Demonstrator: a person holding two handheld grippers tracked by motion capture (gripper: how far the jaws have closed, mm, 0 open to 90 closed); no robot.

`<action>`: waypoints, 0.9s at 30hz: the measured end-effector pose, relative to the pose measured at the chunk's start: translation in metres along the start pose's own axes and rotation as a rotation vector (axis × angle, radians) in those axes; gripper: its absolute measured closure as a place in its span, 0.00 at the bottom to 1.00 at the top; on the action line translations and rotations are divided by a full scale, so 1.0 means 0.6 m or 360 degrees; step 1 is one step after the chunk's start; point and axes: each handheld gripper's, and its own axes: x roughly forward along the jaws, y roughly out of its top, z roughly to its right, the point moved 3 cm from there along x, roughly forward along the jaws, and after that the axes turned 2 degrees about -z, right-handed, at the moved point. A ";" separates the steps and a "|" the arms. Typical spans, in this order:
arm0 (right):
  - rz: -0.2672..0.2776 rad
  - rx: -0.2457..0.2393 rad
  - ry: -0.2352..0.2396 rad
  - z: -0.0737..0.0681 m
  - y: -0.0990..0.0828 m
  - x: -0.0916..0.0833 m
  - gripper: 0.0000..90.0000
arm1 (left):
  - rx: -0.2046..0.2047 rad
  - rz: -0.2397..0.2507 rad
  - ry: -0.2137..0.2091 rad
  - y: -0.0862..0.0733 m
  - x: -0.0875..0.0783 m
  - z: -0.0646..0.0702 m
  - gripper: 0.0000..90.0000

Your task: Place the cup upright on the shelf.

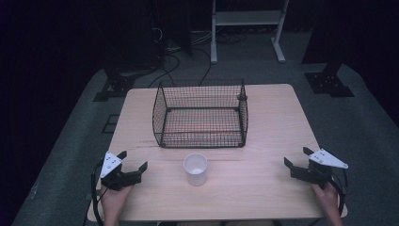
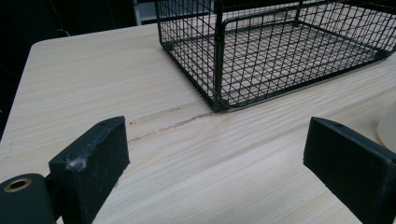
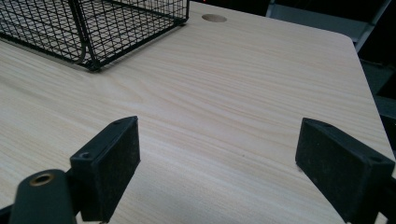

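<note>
A white paper cup (image 1: 195, 168) stands upright on the wooden table (image 1: 263, 141), just in front of a black wire basket (image 1: 201, 114). My left gripper (image 1: 134, 161) rests near the table's front left, well left of the cup, open with nothing between its jaws. In the left gripper view the left gripper (image 2: 215, 154) faces the basket's near corner (image 2: 219, 100), and the cup's edge (image 2: 387, 128) shows at the far right. My right gripper (image 1: 297, 157) sits at the front right, open and holding nothing. From the right gripper view, the right gripper (image 3: 217, 154) looks over bare wood toward the basket (image 3: 93, 28).
A round cable hole (image 3: 214, 18) marks the table's far corner. Black stands and cables (image 1: 164, 61) sit on the grey floor behind the table, with a white frame (image 1: 247, 28) farther back. A dark scratch (image 2: 163, 123) runs across the wood near the basket.
</note>
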 end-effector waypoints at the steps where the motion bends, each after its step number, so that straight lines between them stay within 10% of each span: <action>1: 0.0000 0.0000 0.0001 0.000 0.000 0.000 0.15 | 0.0000 -0.0002 -0.0002 0.000 0.000 0.000 0.07; 27: -0.0005 -0.0014 -0.0005 -0.002 0.000 0.000 0.15 | 0.0097 0.0027 -0.0081 0.017 0.004 0.031 0.03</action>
